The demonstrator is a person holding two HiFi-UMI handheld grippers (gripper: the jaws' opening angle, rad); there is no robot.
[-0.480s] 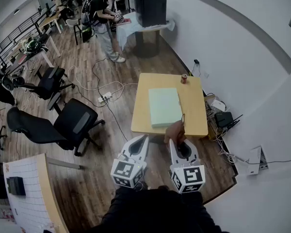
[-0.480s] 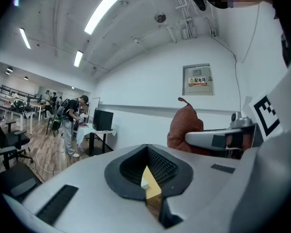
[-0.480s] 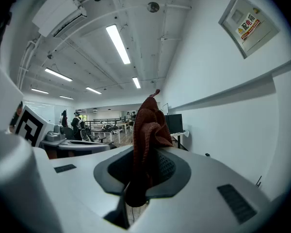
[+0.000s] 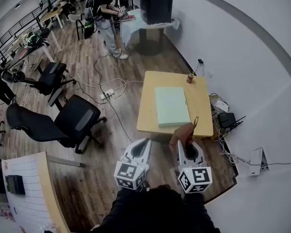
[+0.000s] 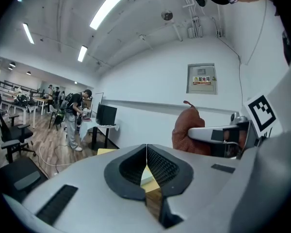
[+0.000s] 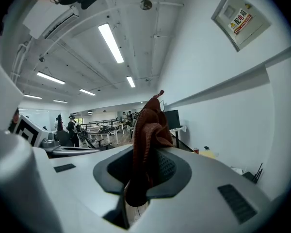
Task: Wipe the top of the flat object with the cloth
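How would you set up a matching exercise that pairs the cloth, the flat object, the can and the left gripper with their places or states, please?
Column 1
1. cloth
2. flat object
3. can
4. left gripper

Column 2
A. shut, with nothing between its jaws
B. standing at the far edge of the table
C. clamped in the right gripper
D. pale green, lying flat on the table

Pairs: 1-C, 2-D, 3-B, 4-A
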